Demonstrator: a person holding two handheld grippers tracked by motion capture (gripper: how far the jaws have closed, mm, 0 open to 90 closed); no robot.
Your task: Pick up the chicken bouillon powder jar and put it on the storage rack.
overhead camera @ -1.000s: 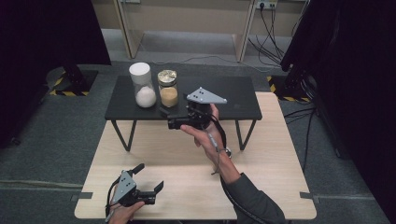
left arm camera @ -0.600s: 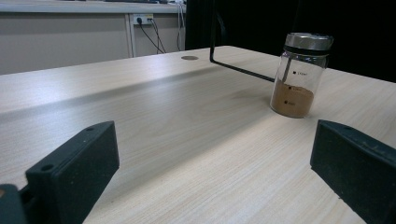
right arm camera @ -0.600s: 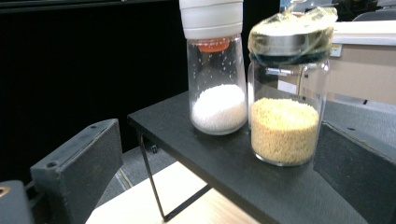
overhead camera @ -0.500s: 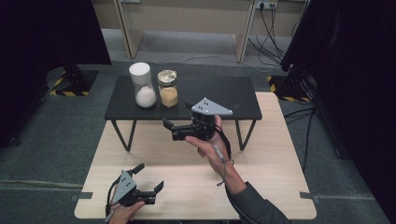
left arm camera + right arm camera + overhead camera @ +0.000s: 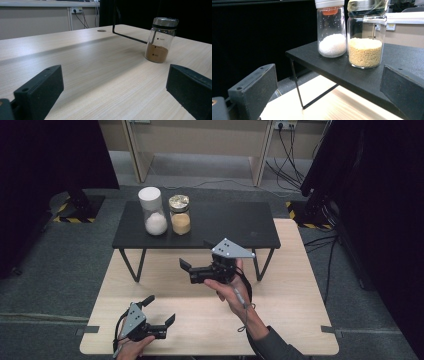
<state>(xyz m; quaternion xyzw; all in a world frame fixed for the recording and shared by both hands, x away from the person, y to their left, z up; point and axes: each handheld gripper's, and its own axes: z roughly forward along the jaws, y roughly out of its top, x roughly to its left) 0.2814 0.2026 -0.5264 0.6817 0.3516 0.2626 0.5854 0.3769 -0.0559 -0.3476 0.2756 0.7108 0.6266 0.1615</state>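
Note:
Two jars stand on the black shelf [image 5: 240,222]: a white-lidded jar of white powder [image 5: 152,212] [image 5: 331,30] and, beside it, a jar of tan grains [image 5: 180,215] [image 5: 365,35]. My right gripper [image 5: 195,255] [image 5: 327,87] is held above the wooden table just in front of the shelf. It is open, empty, and faces both jars. My left gripper [image 5: 159,311] [image 5: 112,85] rests open near the table's front left corner. A metal-lidded jar of brown powder [image 5: 160,40] stands on the wood ahead of it, well beyond its jaws.
The black shelf stands on thin wire legs [image 5: 126,36] over the back of the wooden table [image 5: 300,320]. Dark curtains and cables lie beyond the table on the grey floor.
My right gripper has drawn back from the shelf toward the person and sunk lower, still open. The left gripper and the jars have not moved.

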